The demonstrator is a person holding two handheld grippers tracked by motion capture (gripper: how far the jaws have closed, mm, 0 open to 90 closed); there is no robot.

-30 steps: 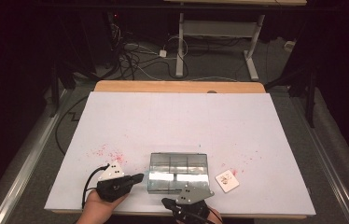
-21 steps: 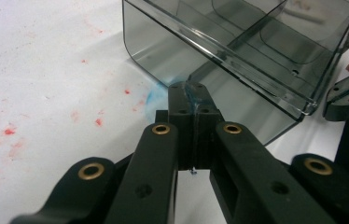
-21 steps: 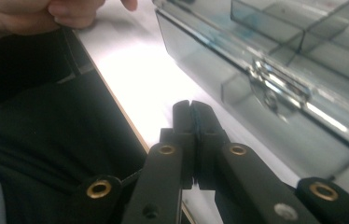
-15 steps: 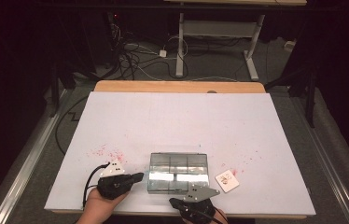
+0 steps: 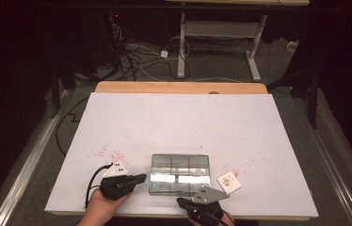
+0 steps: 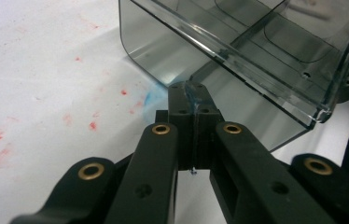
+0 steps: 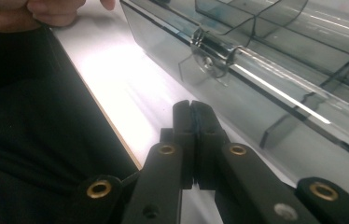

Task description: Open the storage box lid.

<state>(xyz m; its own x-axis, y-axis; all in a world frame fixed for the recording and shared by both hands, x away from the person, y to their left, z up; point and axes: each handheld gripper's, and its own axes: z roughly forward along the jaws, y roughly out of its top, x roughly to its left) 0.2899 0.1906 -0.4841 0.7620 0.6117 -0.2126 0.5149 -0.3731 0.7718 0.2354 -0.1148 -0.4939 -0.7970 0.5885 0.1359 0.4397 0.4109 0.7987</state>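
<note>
A smoky clear plastic compartment box (image 5: 180,174) lies near the table's front edge, its lid down. My left gripper (image 5: 141,178) sits at the box's left side, jaws shut and empty. In the left gripper view its tips (image 6: 192,93) rest close against the box's side wall (image 6: 238,51). My right gripper (image 5: 181,202) is at the box's front edge, also shut with nothing held. The right gripper view has its tips (image 7: 192,109) just below the box's front latch (image 7: 212,51).
A small white card (image 5: 229,182) lies right of the box. Red specks (image 5: 110,153) stain the white table cover (image 5: 179,122). The table's front edge runs just behind both hands. A hand (image 7: 46,9) and a dark sleeve show in the right gripper view.
The right gripper has shifted a little to the right along the box's front edge. The left gripper and the box have stayed put.
</note>
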